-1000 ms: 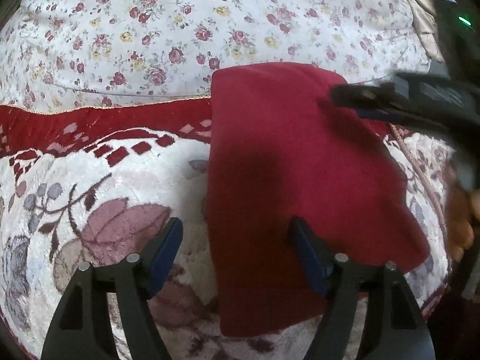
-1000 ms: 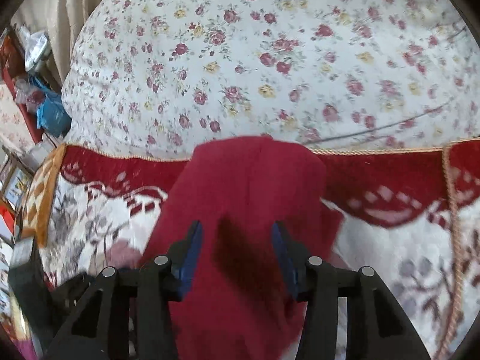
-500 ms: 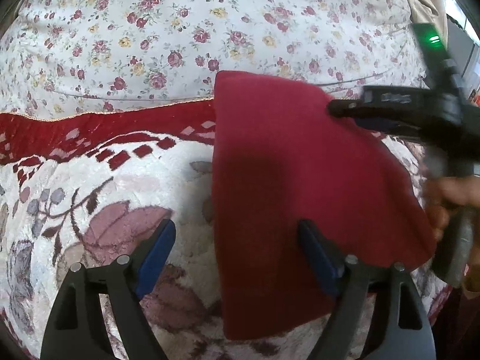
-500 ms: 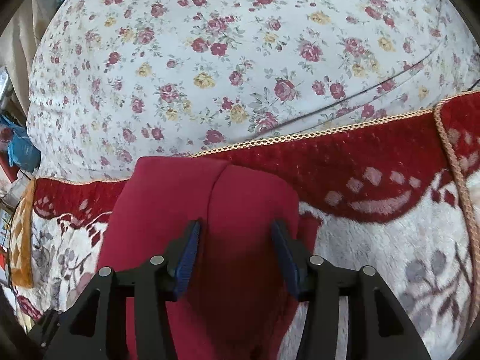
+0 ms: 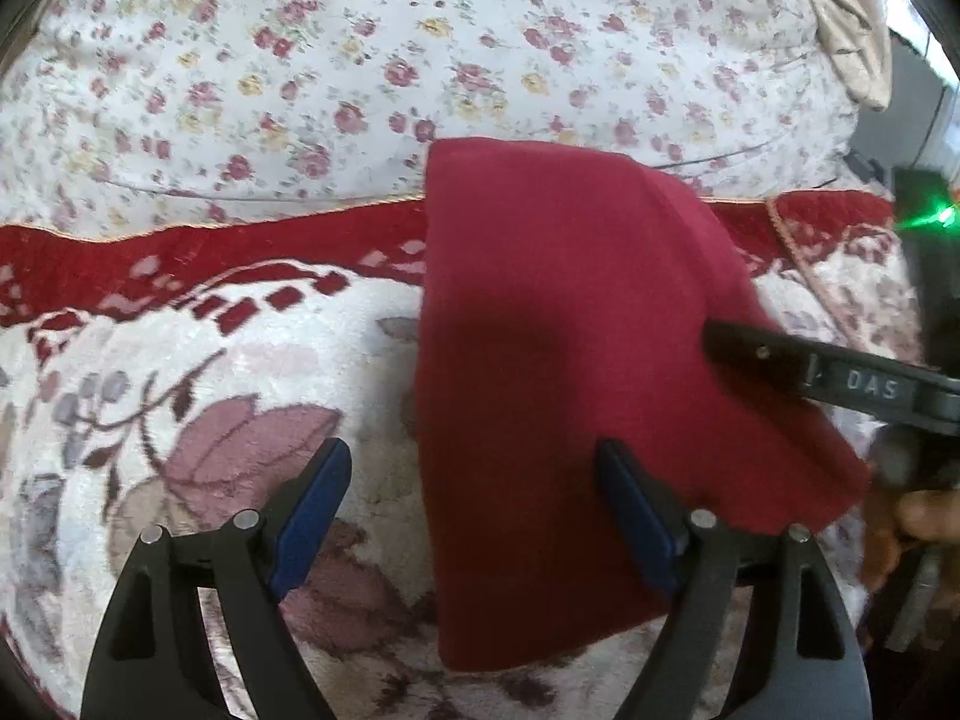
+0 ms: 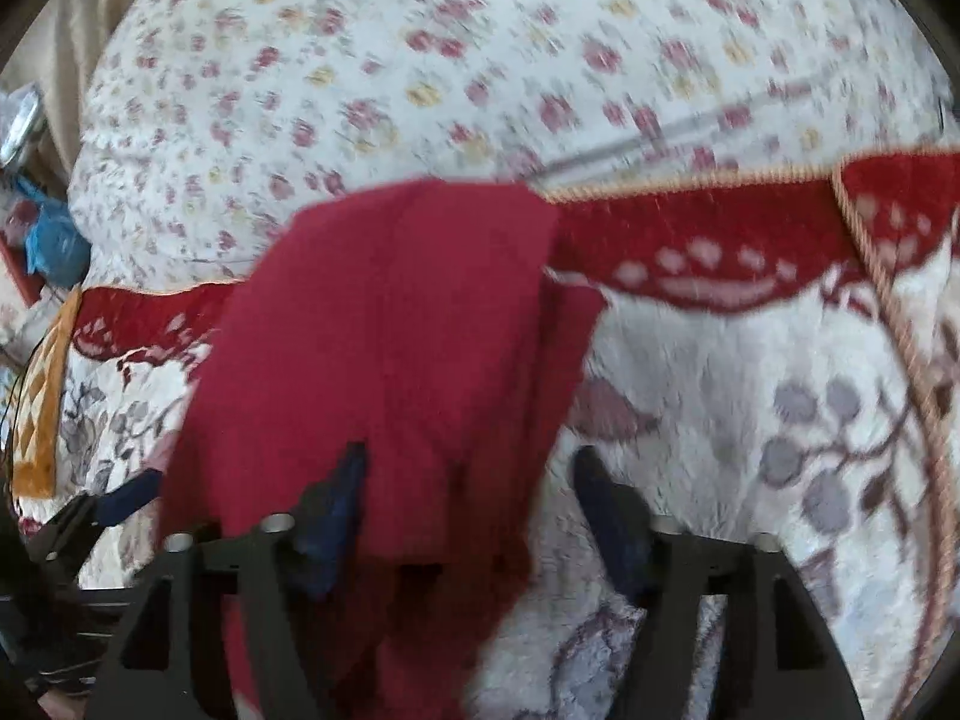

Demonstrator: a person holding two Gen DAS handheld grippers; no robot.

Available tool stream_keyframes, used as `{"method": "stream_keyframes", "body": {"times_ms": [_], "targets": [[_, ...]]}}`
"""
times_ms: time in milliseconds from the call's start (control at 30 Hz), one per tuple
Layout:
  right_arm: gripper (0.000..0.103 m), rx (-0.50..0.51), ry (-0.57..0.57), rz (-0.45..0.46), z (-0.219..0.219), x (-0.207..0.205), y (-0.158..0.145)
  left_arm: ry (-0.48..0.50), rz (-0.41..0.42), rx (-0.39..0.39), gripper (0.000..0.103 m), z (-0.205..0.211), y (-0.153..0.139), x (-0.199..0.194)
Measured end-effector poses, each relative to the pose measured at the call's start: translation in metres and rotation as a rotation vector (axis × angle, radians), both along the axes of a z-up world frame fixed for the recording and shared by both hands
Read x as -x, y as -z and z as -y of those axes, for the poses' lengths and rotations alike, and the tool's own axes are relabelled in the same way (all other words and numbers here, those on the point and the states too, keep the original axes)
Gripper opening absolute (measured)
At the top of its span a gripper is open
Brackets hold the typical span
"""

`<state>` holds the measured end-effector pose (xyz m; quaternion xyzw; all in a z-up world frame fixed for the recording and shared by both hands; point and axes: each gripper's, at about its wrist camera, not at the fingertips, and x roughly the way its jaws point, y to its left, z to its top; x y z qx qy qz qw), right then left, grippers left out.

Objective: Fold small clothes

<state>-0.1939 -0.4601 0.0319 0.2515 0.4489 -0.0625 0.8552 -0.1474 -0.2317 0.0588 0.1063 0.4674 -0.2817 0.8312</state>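
A dark red folded garment (image 5: 558, 372) lies on a patterned white and red blanket (image 5: 180, 360). My left gripper (image 5: 474, 516) is open, low over the blanket, with its right finger (image 5: 636, 516) on the garment's near left part. My right gripper (image 6: 468, 510) is open over the garment's (image 6: 384, 330) right edge; cloth drapes over its left finger (image 6: 336, 504) and between the fingers. The right gripper's finger also shows in the left wrist view (image 5: 798, 366), lying on the garment's right side.
A floral bedsheet (image 5: 420, 42) covers the bed beyond the blanket. A gold cord edge (image 6: 900, 324) runs along the blanket at right. Clutter (image 6: 48, 240) sits off the bed at far left. A beige cloth (image 5: 840, 12) hangs at top right.
The right gripper has pulled back toward me along the garment's right side and opened wider. The left gripper has barely moved. The garment stays flat.
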Motion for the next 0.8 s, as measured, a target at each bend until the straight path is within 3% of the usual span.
{"method": "stream_keyframes", "body": {"times_ms": [133, 200, 300, 500, 600, 633, 667, 700, 800], "targets": [[0.084, -0.108, 0.022, 0.071, 0.016, 0.011, -0.003, -0.002, -0.086, 0.099, 0.084, -0.009, -0.006, -0.010], [0.092, -0.150, 0.030, 0.095, 0.022, 0.012, -0.002, -0.016, -0.163, 0.184, 0.088, -0.016, -0.008, -0.021], [0.093, -0.228, 0.016, 0.097, 0.029, 0.004, 0.007, -0.029, -0.226, 0.254, 0.094, -0.018, -0.008, -0.032], [0.097, -0.274, -0.042, 0.145, 0.026, -0.014, 0.016, 0.001, -0.337, 0.236, 0.097, 0.003, 0.022, -0.058], [0.097, -0.255, -0.045, 0.180, 0.024, -0.019, 0.019, 0.041, -0.298, 0.227, 0.099, 0.015, 0.022, -0.059], [0.092, -0.252, -0.043, 0.186, 0.025, -0.020, 0.019, 0.060, -0.295, 0.214, 0.099, 0.020, 0.022, -0.058], [0.086, -0.256, -0.040, 0.202, 0.025, -0.021, 0.018, 0.075, -0.288, 0.213, 0.093, 0.024, 0.021, -0.058], [0.068, -0.283, -0.053, 0.215, 0.025, -0.022, 0.017, 0.093, -0.278, 0.211, 0.084, 0.028, 0.019, -0.055], [0.058, -0.227, -0.060, 0.211, 0.017, -0.023, 0.007, 0.097, -0.240, 0.189, 0.073, 0.029, 0.013, -0.050]]}}
